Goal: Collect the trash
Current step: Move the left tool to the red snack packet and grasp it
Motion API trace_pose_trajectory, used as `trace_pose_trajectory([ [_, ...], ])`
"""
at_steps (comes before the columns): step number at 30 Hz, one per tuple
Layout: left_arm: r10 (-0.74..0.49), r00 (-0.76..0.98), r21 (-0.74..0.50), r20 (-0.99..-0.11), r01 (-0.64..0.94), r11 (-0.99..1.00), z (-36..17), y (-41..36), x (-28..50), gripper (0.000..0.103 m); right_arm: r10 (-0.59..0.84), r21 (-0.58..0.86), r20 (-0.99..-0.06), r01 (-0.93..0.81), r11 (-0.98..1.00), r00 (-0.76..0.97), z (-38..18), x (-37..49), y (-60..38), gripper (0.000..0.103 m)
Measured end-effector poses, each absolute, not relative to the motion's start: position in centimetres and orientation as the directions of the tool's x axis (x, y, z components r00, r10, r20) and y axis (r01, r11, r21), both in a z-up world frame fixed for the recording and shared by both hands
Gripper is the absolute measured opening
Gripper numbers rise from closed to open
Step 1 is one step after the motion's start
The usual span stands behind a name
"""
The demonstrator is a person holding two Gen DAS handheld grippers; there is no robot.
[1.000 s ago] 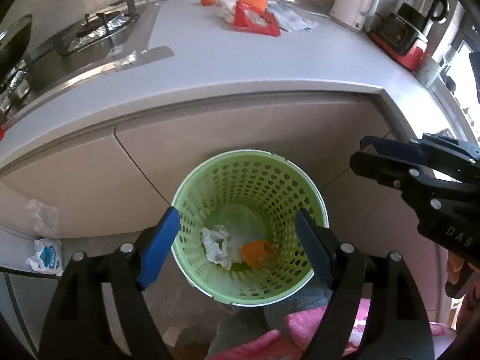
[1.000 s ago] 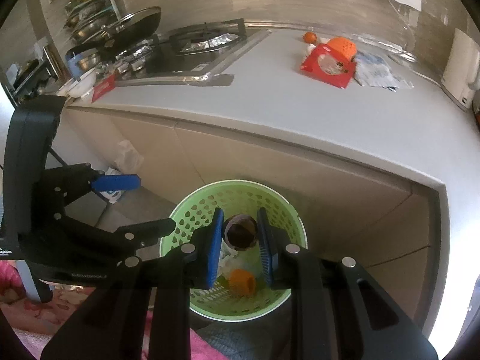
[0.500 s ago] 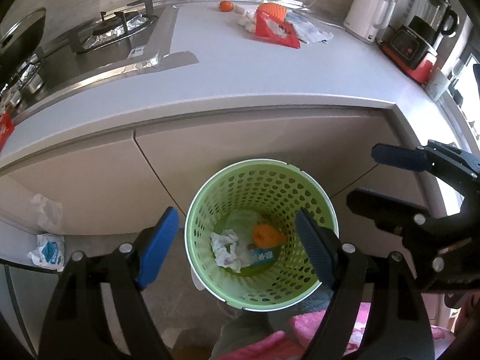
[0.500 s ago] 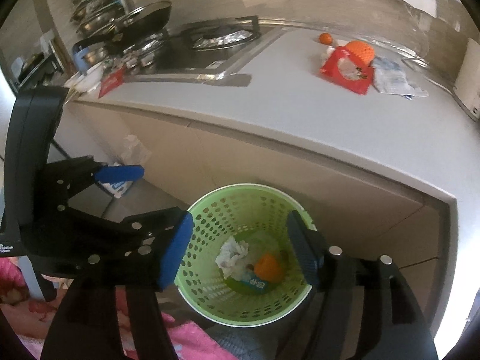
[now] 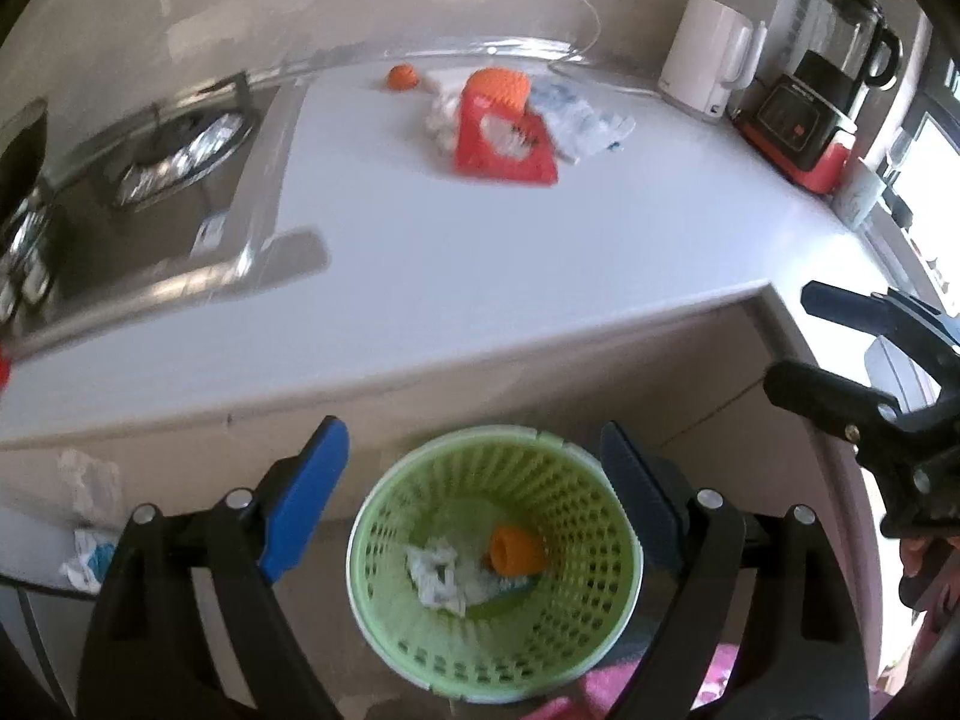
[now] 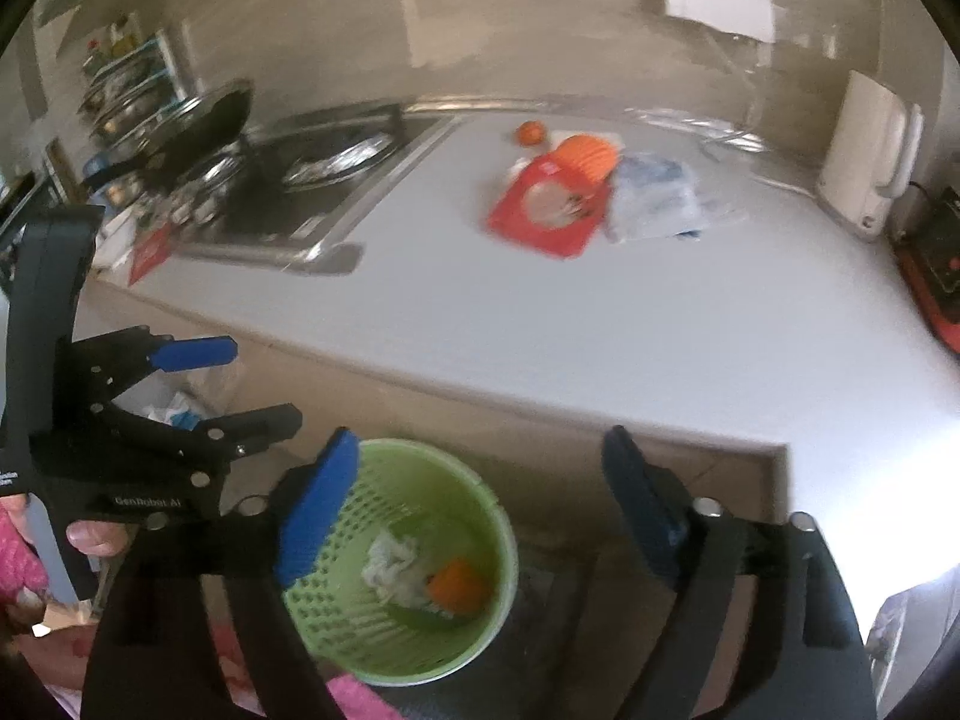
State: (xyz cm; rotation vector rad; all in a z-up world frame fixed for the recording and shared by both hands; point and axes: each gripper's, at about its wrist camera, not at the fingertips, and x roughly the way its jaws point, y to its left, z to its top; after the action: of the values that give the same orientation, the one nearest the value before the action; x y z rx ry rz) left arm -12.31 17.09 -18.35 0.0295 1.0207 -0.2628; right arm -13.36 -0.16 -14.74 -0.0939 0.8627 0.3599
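white counter (image 5: pixel 510 252) carries the trash not yet collected: a red carton (image 5: pixel 501 141), a clear plastic wrapper (image 5: pixel 582 120), an orange mesh piece (image 5: pixel 498 84) and a small orange fruit (image 5: pixel 401 77). below its edge stands the green basket (image 5: pixel 600 492), holding crumpled tissue (image 5: pixel 438 570) and an orange cup (image 5: pixel 513 549). left gripper (image 5: pixel 474 480) and right gripper (image 6: pixel 480 480) are both spread wide above the basket, gripping nothing.

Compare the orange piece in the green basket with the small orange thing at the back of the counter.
The orange piece lies inside the green basket, beside crumpled tissue; the small orange thing sits alone on the counter. The first looks cup-shaped, the second round. Both are orange.
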Motion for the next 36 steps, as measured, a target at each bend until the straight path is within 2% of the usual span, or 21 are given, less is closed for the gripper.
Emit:
trace_pose_trajectory([
  [6,-0.194,0.52,-0.072,-0.832,0.245,0.967,-17.1,13.8,-7.2,0.095,0.257,0.07,-0.743,-0.311,0.948,0.618,-14.0,-9.2,-3.6,0.1],
  [13,-0.183,0.508,-0.065,-0.842,0.241,0.968,-17.7,10.5,-0.1,0.095,0.269,0.096,-0.751,-0.303,0.948,0.603,-14.2,-3.3,-6.6,0.1],
  [20,-0.156,0.481,-0.072,-0.863,0.188,0.98,-20.5,7.9,7.0,0.095,0.284,0.12,-0.761,-0.303,0.945,0.584,-15.6,3.3,-9.3,0.101],
  [29,-0.113,0.451,-0.069,-0.885,0.114,0.991,-23.5,6.9,11.5,0.095,0.272,0.113,-0.775,-0.299,0.947,0.57,-17.3,10.0,-11.7,0.101],
  [32,-0.095,0.451,-0.054,-0.887,0.103,0.993,-23.9,6.7,12.0,0.091,0.286,0.137,-0.776,-0.291,0.947,0.562,-17.8,11.6,-12.2,0.101],
  [36,-0.072,0.453,-0.036,-0.889,0.087,0.996,-24.0,6.7,12.3,0.075,0.3,0.156,-0.782,-0.294,0.943,0.547,-18.5,13.3,-12.5,0.101],
])
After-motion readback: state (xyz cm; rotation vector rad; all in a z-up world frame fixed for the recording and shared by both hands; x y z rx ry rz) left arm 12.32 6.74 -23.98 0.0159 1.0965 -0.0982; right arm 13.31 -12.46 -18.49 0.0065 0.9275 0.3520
